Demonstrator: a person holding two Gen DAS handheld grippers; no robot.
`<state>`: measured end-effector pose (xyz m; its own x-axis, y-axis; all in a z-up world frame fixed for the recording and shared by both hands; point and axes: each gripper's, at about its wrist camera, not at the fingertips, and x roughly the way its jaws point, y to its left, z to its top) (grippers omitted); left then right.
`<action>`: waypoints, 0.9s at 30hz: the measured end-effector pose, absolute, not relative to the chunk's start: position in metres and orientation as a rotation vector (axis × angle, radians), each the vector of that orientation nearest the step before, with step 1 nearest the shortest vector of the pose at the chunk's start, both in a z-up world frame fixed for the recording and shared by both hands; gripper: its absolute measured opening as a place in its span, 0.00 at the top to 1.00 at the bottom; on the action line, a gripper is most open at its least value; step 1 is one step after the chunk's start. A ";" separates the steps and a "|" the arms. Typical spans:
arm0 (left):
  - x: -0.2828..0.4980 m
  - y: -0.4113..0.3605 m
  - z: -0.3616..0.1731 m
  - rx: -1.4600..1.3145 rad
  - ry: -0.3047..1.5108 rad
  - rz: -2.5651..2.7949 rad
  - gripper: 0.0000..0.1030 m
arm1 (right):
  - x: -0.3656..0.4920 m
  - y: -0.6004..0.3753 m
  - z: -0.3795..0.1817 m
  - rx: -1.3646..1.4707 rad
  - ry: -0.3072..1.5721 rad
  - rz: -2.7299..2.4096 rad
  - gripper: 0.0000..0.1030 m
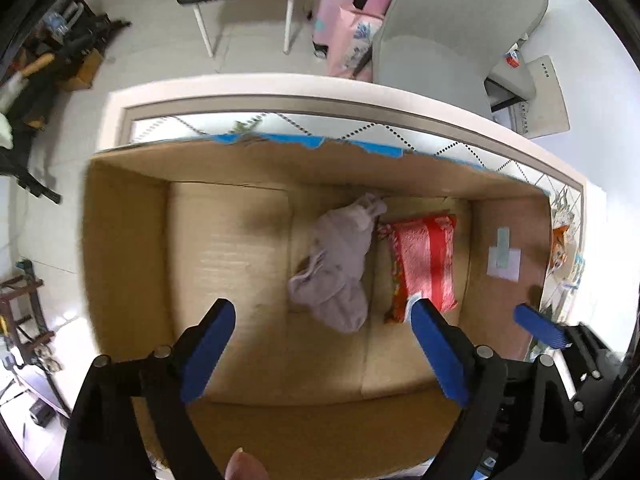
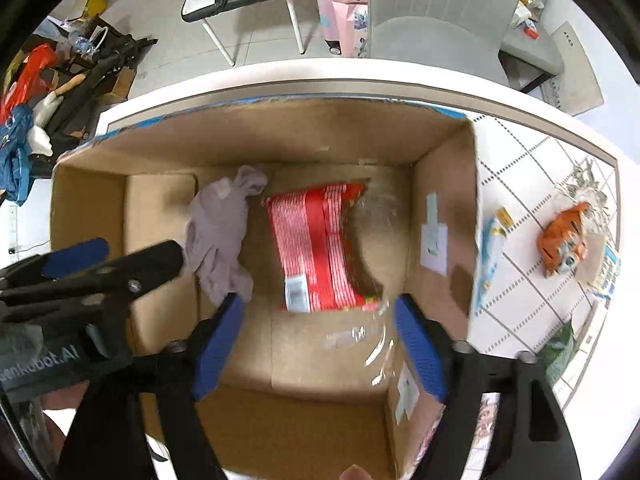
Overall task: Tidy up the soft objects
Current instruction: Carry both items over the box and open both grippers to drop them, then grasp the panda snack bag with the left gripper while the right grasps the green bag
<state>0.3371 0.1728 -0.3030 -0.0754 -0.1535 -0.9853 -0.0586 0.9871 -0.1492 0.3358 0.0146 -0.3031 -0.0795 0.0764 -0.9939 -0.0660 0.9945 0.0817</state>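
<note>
While both tools hang over the open cardboard box (image 1: 132, 240), its tall walls fence the working room on every side, the torn blue-taped rim (image 1: 304, 142) running across the upper middle of the left wrist view. At left centre there, the box floor lies bare. In the lower part of the frame the left gripper (image 1: 320, 356) is spread wide with nothing between its blue fingers (image 1: 208, 352). The box's near wall is cut off at the bottom edge.

In the right wrist view, the right gripper (image 2: 320, 344) is likewise released and empty at lower centre. Motion blur smears the box corner at lower right.

Inside the box, near its far wall, a crumpled grey cloth (image 2: 218, 236) lies just left of a red striped folded towel (image 2: 316, 248). Outside, at far right, an orange soft toy (image 2: 564, 240) sits on the tiled table (image 2: 520, 168).
</note>
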 end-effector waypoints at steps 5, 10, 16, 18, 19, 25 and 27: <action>0.315 0.174 -0.276 -0.147 1.562 -0.081 0.02 | 0.313 0.027 -0.284 0.003 1.601 0.138 0.02; 0.287 0.170 -0.250 -0.092 1.498 -0.067 0.02 | 0.285 0.026 -0.259 0.019 1.562 0.151 0.02; 0.244 0.169 -0.224 -0.072 1.436 -0.046 0.02 | 0.246 0.015 -0.230 0.012 1.495 0.135 0.02; 0.231 0.168 -0.216 -0.081 1.430 -0.044 0.02 | 0.232 0.012 -0.223 0.022 1.491 0.143 0.02; 0.225 0.167 -0.211 -0.086 1.427 -0.040 0.02 | 0.224 0.010 -0.218 0.026 1.486 0.148 0.02; 0.202 0.154 -0.186 -0.078 1.390 -0.027 0.02 | 0.197 0.002 -0.198 0.073 1.456 0.184 0.02; 0.198 0.144 -0.175 -0.076 1.367 -0.036 0.02 | 0.193 -0.006 -0.192 0.100 1.451 0.200 0.02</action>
